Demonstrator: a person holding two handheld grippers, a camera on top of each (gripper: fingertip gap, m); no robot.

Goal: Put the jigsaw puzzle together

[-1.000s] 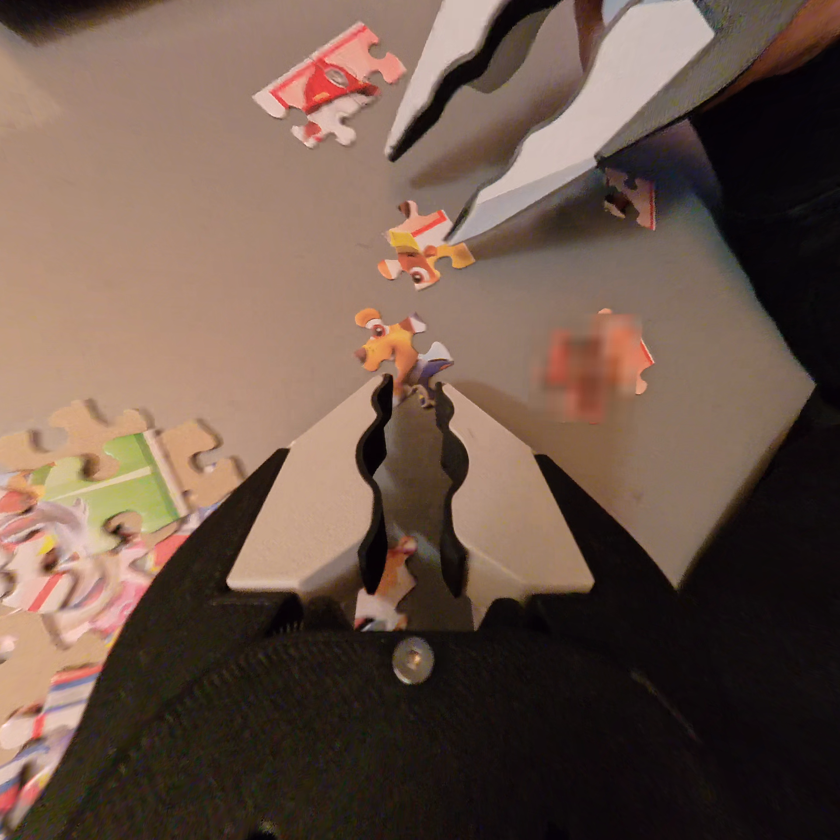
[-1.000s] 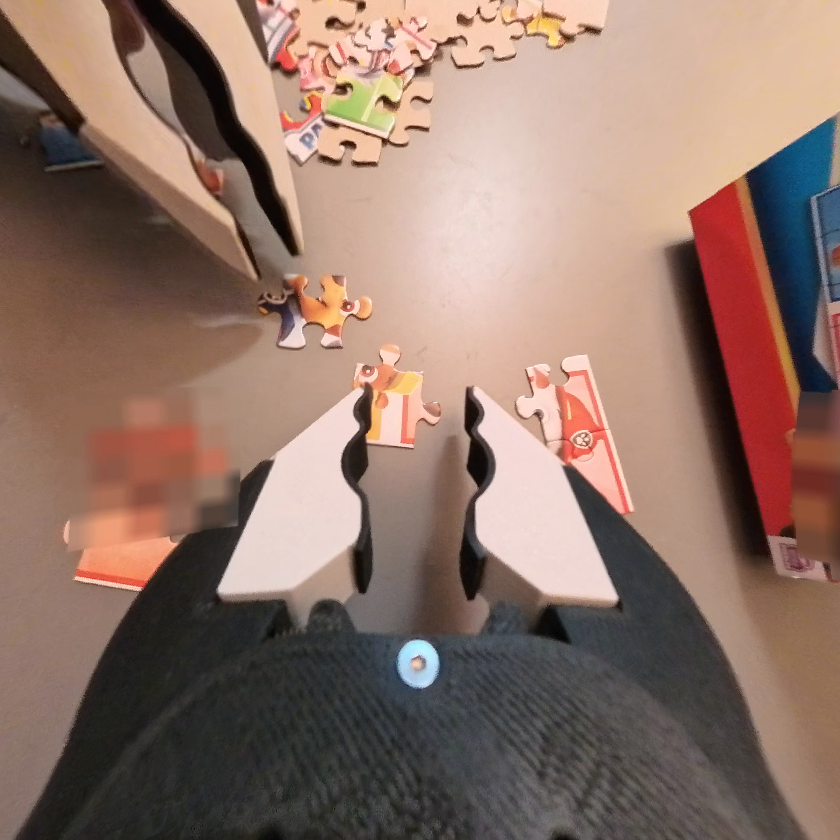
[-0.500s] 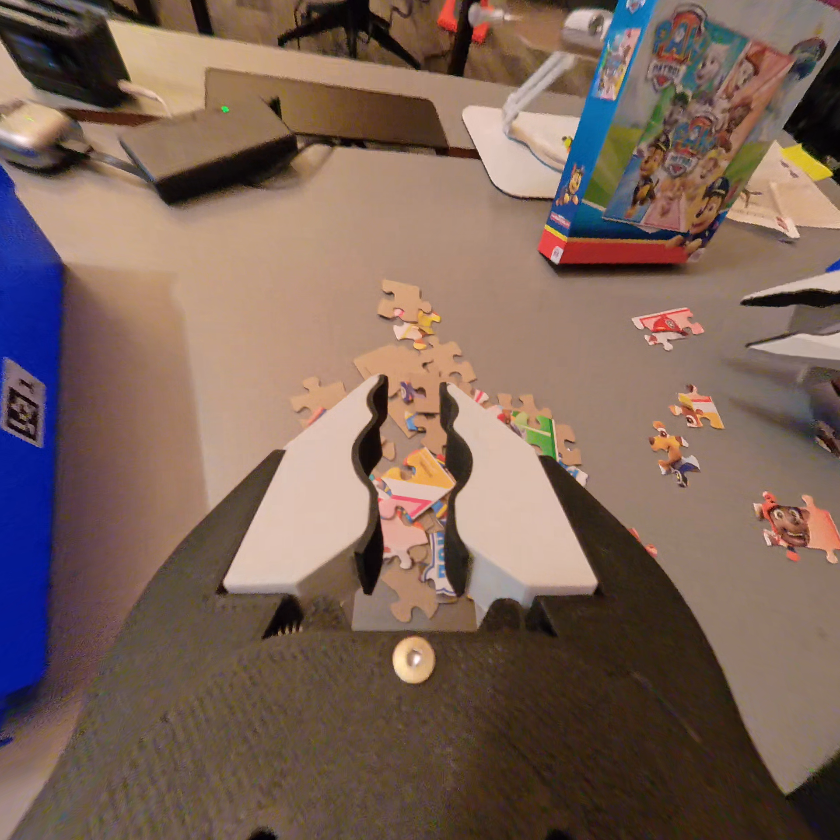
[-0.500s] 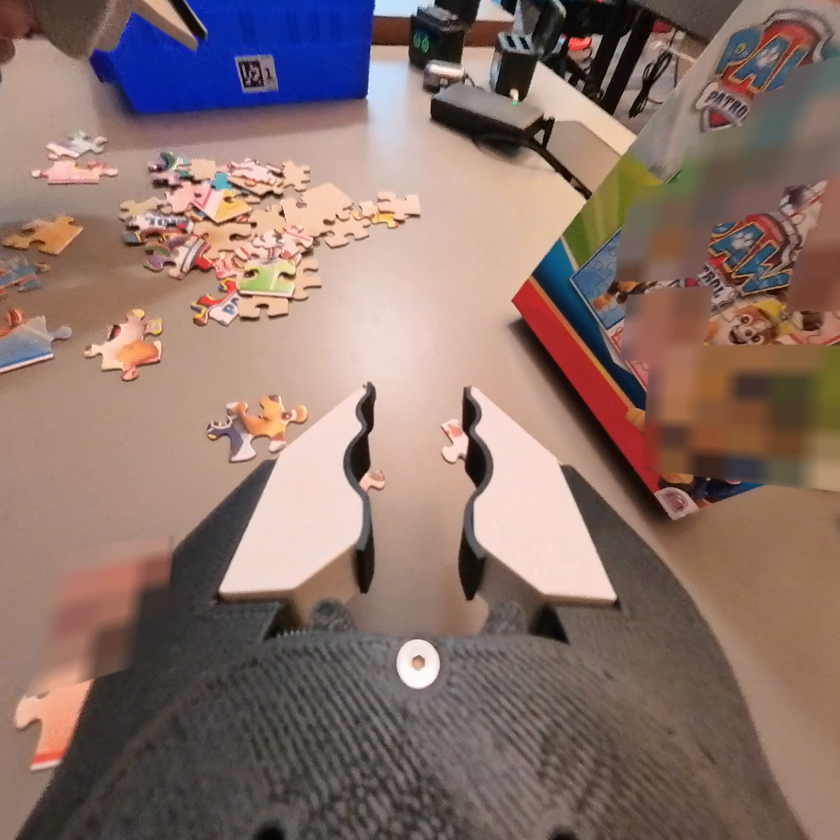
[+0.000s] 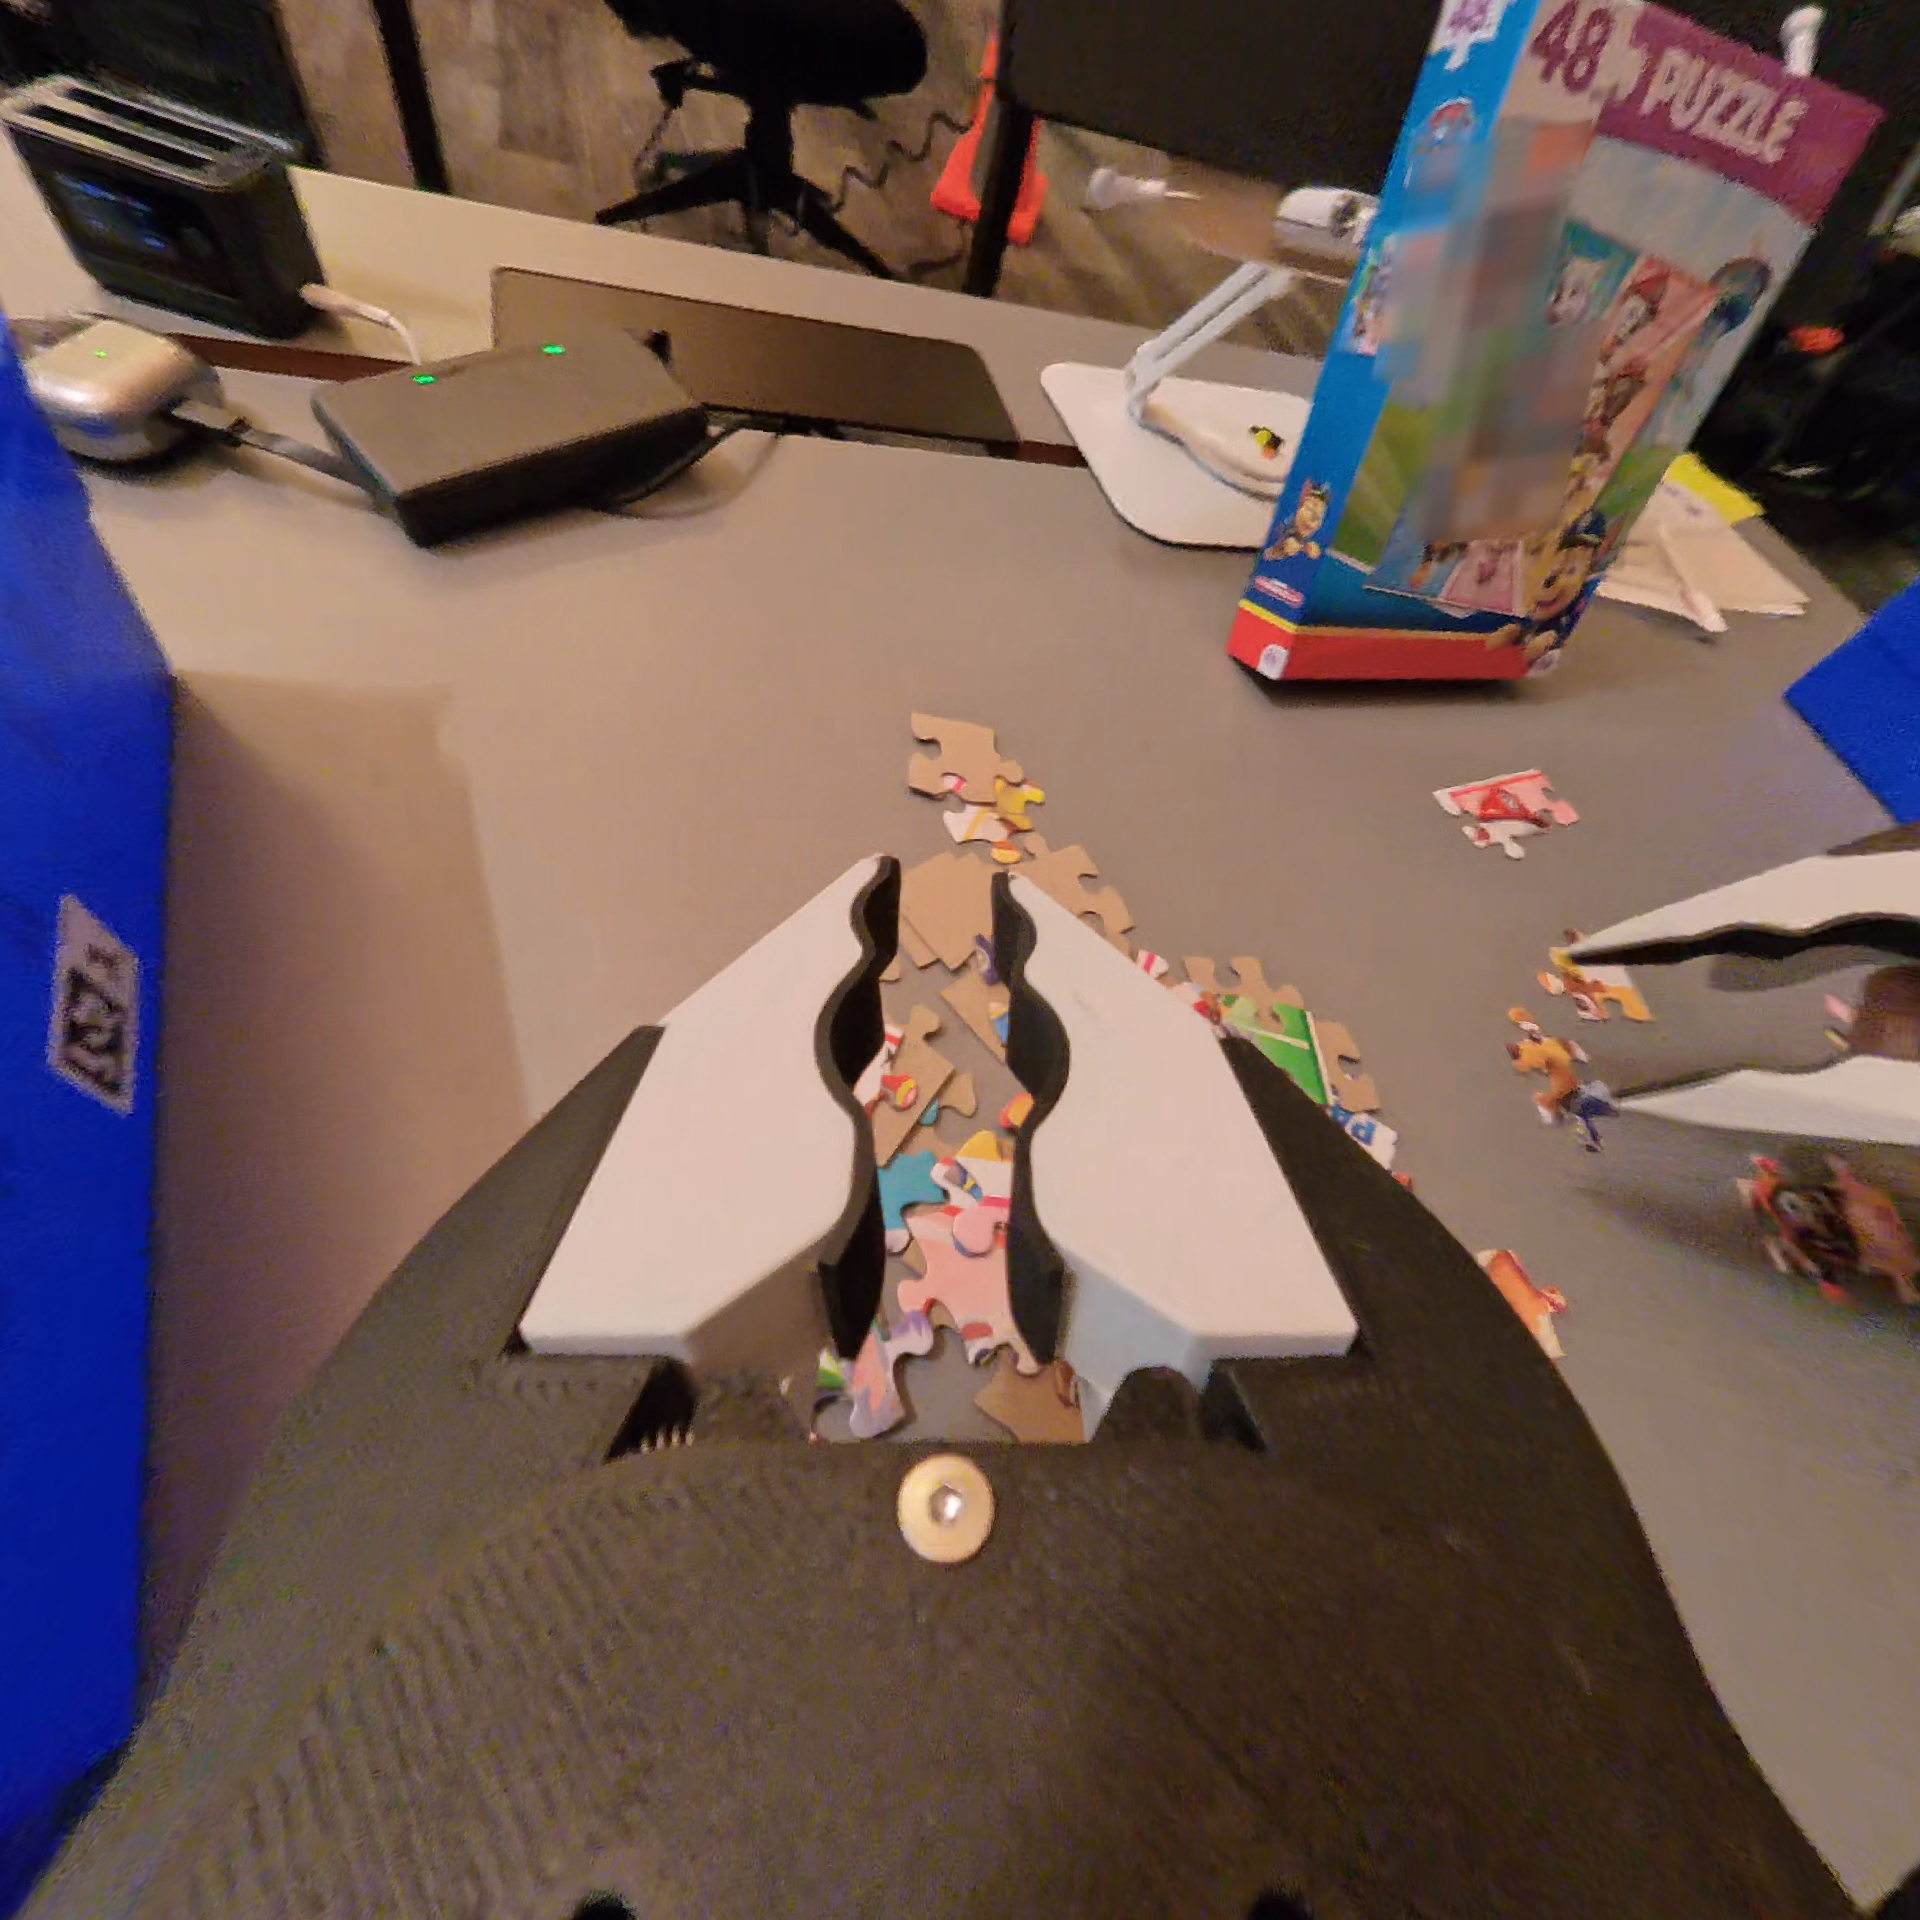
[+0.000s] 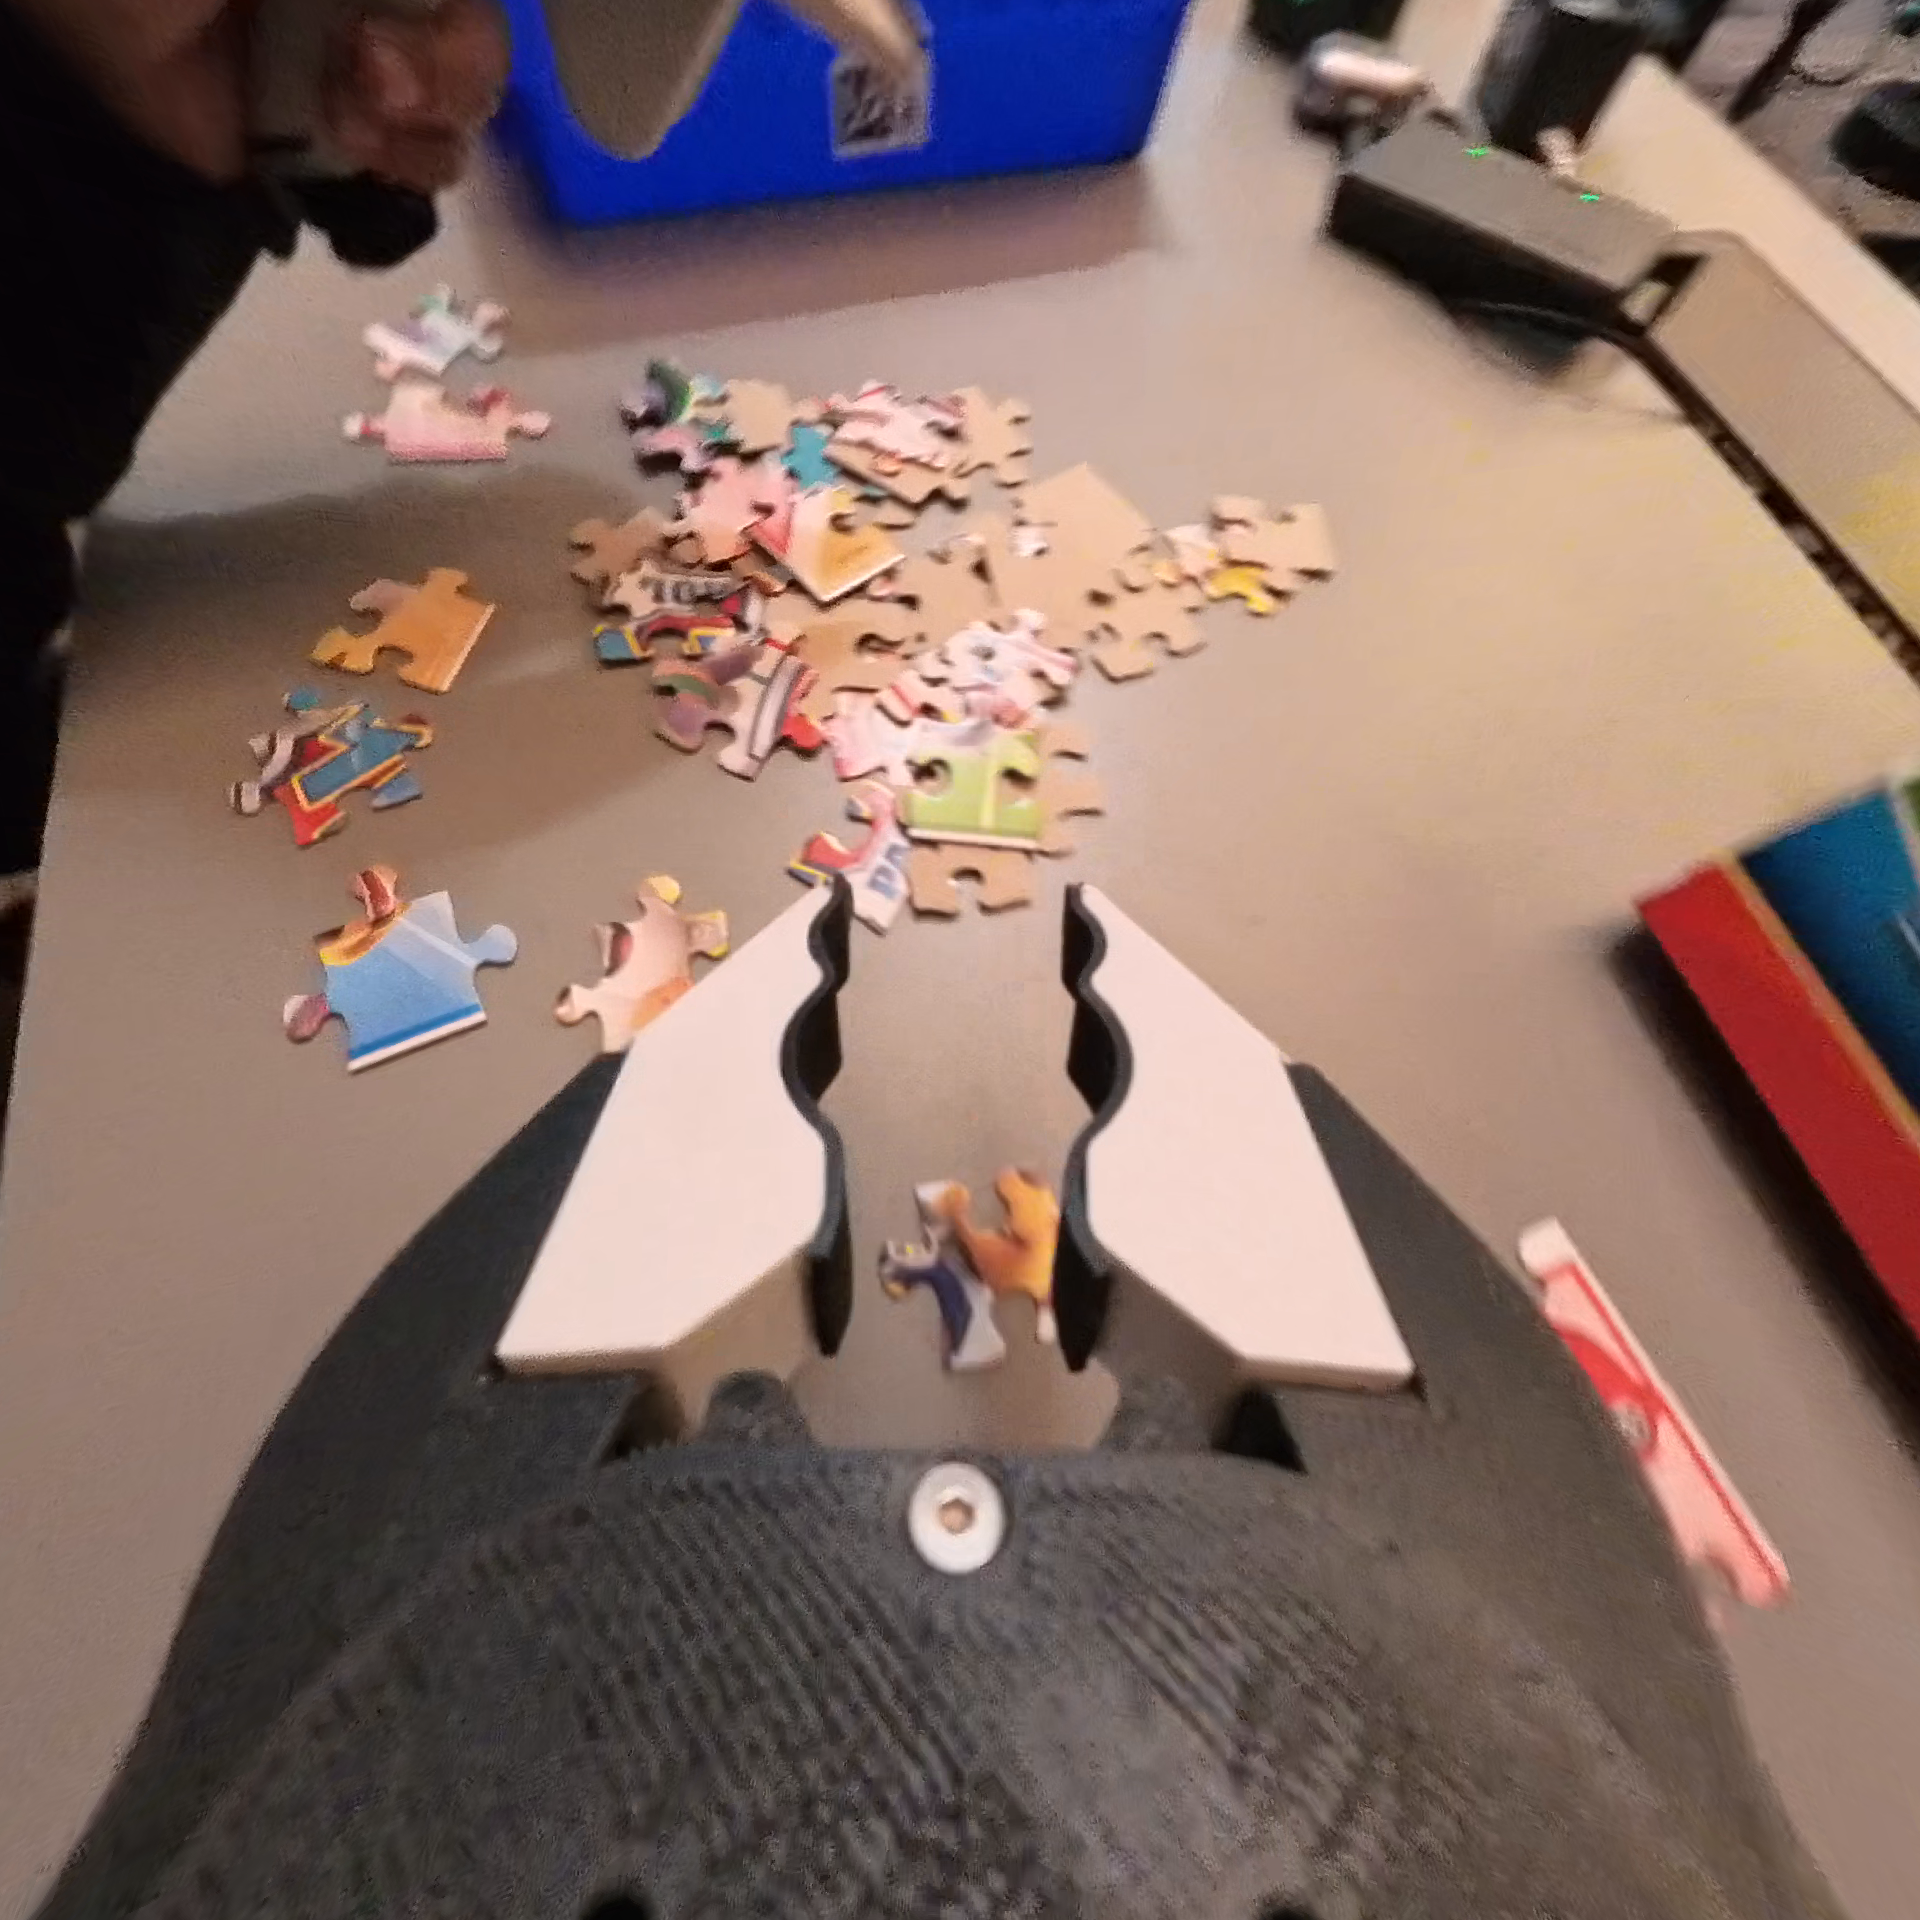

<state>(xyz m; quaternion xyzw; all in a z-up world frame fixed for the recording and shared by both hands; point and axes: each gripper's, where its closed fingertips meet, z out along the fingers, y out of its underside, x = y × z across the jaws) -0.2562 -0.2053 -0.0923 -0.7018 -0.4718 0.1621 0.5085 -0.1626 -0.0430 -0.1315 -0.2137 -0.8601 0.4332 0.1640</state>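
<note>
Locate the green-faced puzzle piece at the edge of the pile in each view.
Left wrist view: green-faced cardboard puzzle piece lies right of centre, beside the near gripper's right finger.
Right wrist view: same piece lies centre, just beyond the fingertips.
Shared landmark: blue plastic bin, left edge there, top here.

The right gripper (image 6: 951,904) is hovering over the grey table (image 6: 1403,727), its jaws standing wide apart with nothing pressed between them. An orange and blue puzzle piece (image 6: 971,1273) is lying on the table below, showing between the fingers. Just beyond the tips, a pile of puzzle pieces (image 6: 883,613) is spreading out, a green piece (image 6: 971,795) at its near edge. Loose pieces are sitting to the left, among them a light blue piece (image 6: 400,982). A blue bin (image 6: 997,94) is standing at the far side, and a red-edged box (image 6: 1787,1049) is showing at the right.
</note>
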